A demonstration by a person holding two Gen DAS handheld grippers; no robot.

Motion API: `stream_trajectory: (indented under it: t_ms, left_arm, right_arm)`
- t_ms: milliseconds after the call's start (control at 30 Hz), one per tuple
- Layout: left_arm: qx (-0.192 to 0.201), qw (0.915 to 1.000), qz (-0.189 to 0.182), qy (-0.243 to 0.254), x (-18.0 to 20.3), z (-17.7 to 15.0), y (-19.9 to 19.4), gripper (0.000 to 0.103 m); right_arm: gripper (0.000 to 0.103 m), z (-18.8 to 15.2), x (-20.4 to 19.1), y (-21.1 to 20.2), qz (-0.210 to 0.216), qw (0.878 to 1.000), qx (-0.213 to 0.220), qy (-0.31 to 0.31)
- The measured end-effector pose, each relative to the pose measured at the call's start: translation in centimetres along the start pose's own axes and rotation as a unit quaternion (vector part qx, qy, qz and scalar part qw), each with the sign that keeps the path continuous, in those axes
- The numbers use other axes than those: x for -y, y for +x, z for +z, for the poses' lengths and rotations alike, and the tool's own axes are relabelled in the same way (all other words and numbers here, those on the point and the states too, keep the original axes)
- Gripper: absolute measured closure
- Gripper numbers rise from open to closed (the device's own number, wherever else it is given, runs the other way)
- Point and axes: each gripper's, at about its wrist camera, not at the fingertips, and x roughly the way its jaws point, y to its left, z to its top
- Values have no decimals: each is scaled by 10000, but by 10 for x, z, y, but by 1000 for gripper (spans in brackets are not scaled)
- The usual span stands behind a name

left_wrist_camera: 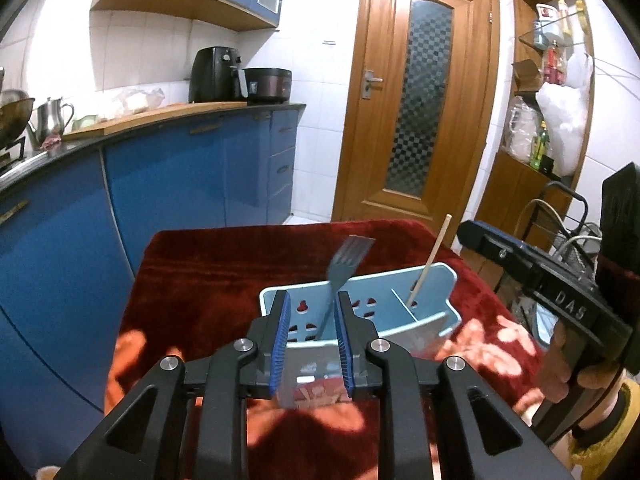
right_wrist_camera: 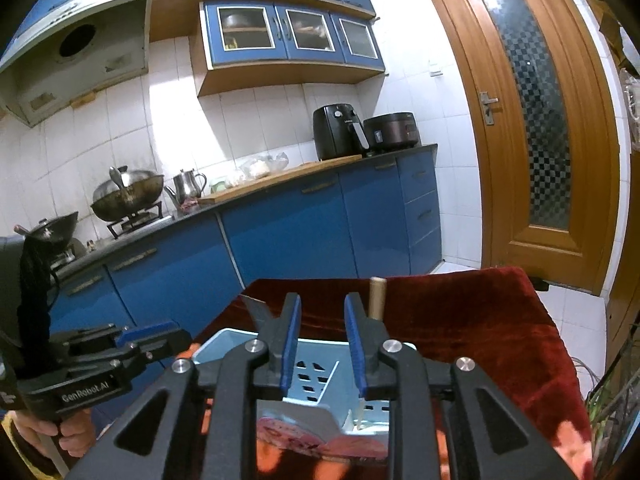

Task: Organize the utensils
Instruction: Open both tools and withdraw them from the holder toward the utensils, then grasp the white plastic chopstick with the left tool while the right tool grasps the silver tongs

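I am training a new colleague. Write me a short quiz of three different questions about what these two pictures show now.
1. True or false: the slotted spatula stands in the same compartment of the blue utensil holder as the wooden stick.
2. Multiple choice: the left gripper is A) shut on the spatula handle, B) open, with the handle between its fingers, C) out of view.
3. Fill in: the holder stands on a dark ___ cloth.

Key
1. False: a divider separates them.
2. B. The right gripper is open too and holds nothing.
3. red
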Motion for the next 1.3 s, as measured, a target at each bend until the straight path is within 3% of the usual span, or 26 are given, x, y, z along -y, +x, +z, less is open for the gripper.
stream_trajectory:
  t_ms: [300, 800, 1033, 1300]
  left_arm:
    - [-274, 9994, -118, -185, -1, -9, -30, 80]
    - [-1005, 9939, -229, -398, -7, -48, -64, 80]
    - [-1434, 9879, -310, -499, -4, -76, -64, 80]
    - [-2097, 9771, -305, -183, 13, -105, -49, 80]
  right_arm:
    - [77, 0, -18, -43, -40, 9998, -210, -34]
    - [77, -28, -19, -96, -428, 9910, -1224, 319]
    - [77, -55, -10, -104, -723, 9772, -1962, 383]
    - [77, -88, 3, -101, -820, 9595, -2663, 414]
